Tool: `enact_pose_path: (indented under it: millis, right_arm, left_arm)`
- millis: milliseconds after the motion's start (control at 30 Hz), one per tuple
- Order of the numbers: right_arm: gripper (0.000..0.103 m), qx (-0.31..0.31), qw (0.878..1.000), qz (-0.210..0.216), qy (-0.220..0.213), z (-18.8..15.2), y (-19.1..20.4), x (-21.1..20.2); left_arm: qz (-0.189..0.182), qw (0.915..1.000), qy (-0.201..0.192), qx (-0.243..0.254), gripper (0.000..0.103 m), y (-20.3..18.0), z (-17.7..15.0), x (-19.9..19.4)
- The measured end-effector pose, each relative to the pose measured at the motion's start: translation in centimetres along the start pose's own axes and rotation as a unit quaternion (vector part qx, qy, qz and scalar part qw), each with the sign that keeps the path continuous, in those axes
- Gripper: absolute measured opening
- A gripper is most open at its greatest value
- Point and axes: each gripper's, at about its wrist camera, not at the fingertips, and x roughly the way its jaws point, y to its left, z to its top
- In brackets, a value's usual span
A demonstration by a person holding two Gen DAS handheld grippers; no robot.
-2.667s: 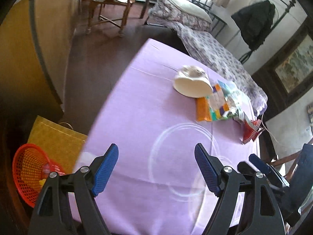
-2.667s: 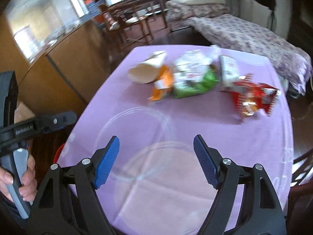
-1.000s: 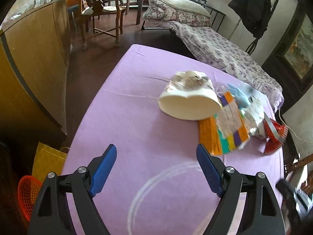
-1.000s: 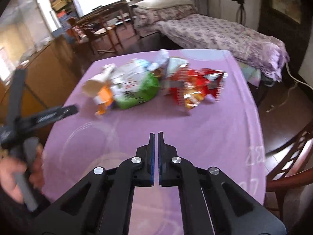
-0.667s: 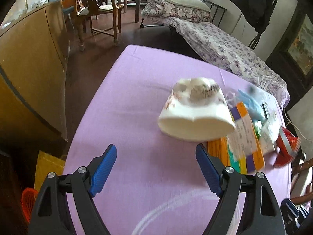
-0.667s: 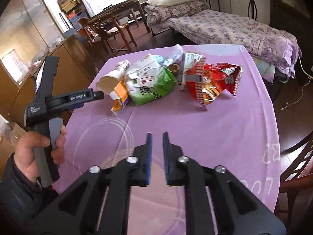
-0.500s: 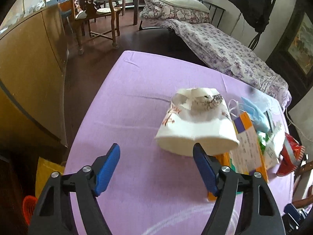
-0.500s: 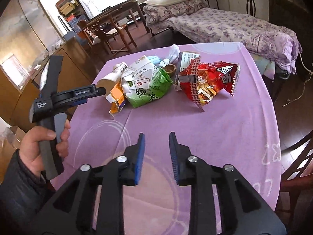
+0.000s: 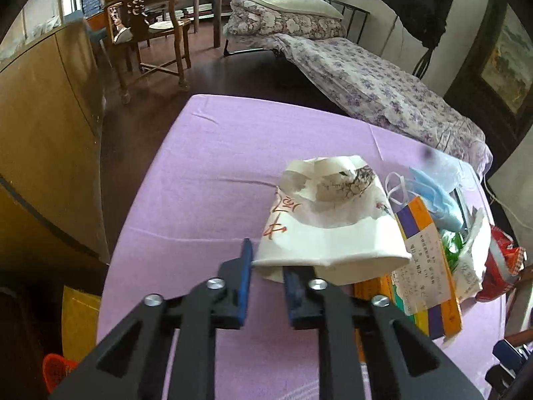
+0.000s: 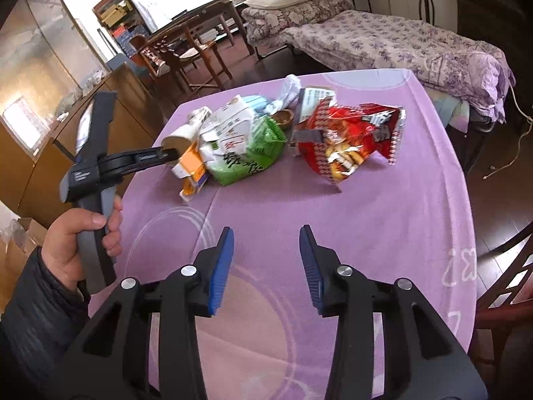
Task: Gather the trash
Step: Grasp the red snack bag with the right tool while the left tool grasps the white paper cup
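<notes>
Bench (image 9: 206,173) draped in smooth lilac cloth carries the trash heap. Glossy red snack bag (image 10: 349,140) lies crumpled beside it. Flattened paper cup (image 9: 329,230) lies on its side, rim pinched by closing left tongs (image 9: 266,266). Right tongs (image 10: 266,256) opening, nothing between them.

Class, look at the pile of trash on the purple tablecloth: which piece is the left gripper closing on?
The crushed white paper cup, lying on its side at the pile's near-left end. The left gripper straddles its rim, unlike the untouched wrappers beside it.
</notes>
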Motion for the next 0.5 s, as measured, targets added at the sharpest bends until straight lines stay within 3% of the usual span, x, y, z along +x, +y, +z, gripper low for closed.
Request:
enact_pose_path:
  millis: [67,200,500]
  right_arm:
    - [0.043,0.005,1.000,-0.010,-0.007,0.2,-0.5,-0.1]
    - [0.056,0.008,0.997,-0.060,-0.038,0.9,-1.7,-0.3]
    - [0.057,-0.080,0.983,-0.151,-0.068,2.9,0.7,2.1]
  left_arm:
    - [-0.006,0.9999,-0.004,-0.011,0.011,0.4,-0.1,-0.6]
    - [-0.016,0.9997,-0.014,-0.013,0.008,0.5,-0.6,-2.1]
    - [-0.032,0.9981,-0.039,-0.035,0.004,1.1,-1.0,-6.0]
